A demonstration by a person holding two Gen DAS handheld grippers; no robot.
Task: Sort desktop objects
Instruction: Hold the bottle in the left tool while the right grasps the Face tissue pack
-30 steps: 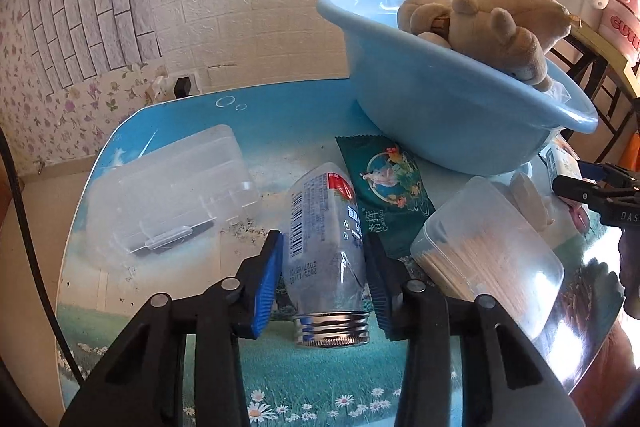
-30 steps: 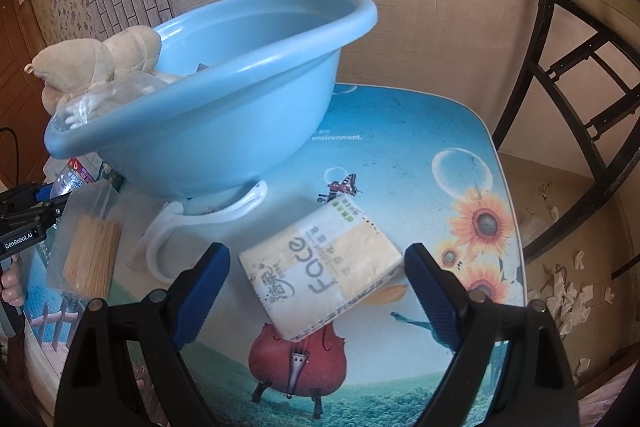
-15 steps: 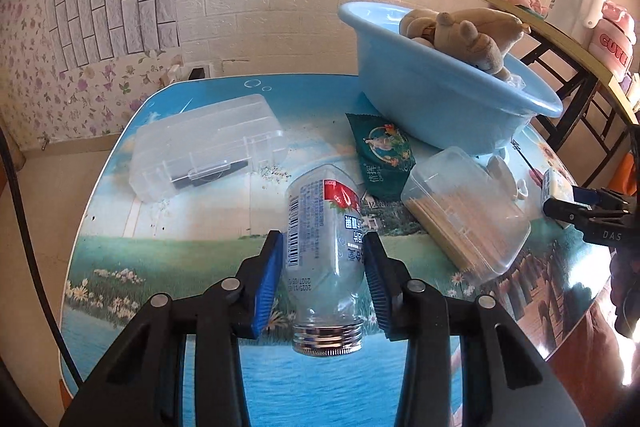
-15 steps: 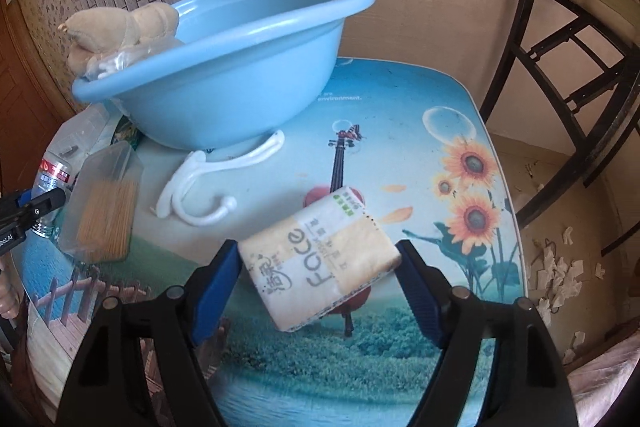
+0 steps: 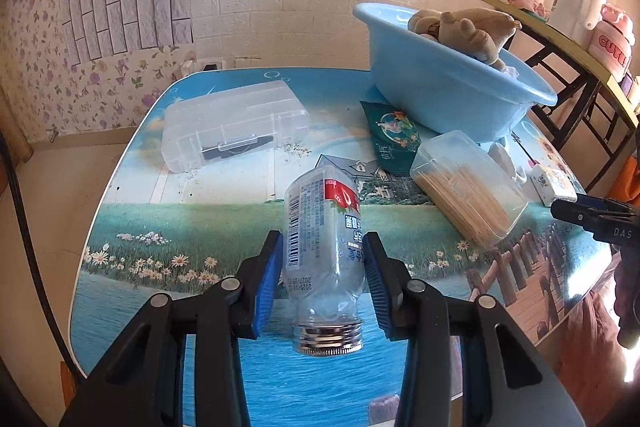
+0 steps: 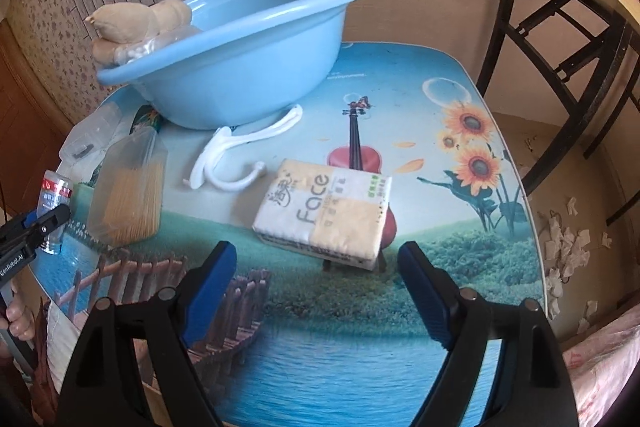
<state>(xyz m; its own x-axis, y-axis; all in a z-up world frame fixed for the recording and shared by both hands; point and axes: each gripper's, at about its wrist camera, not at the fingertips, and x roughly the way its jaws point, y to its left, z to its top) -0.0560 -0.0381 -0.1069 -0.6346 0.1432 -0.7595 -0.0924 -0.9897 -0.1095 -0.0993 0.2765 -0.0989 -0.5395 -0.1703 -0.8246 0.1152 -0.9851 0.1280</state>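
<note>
Gripping a clear plastic bottle (image 5: 323,259) between its blue pads, the left gripper (image 5: 323,281) holds it off the table (image 5: 120,251), metal threaded neck toward the camera, base pointing away. The right gripper (image 6: 320,291) stands wide; its jaws have just been opening, with nothing pressed between them. The tissue pack (image 6: 326,213) lies flat on the table just beyond the pads, not touching either one.

Farther out in the left wrist view: a clear tub of toothpicks (image 5: 470,187) lies to the right of the bottle, a green snack packet (image 5: 390,137) beyond it, and a clear lidded case (image 5: 236,129) sits far left. The blue basin (image 5: 448,83) stands at the far right, tilted, with a beige plush toy (image 5: 464,27) in it. In the right wrist view a white plastic hook (image 6: 236,157) lies between basin and tissue pack, one end under the basin's edge.
</note>
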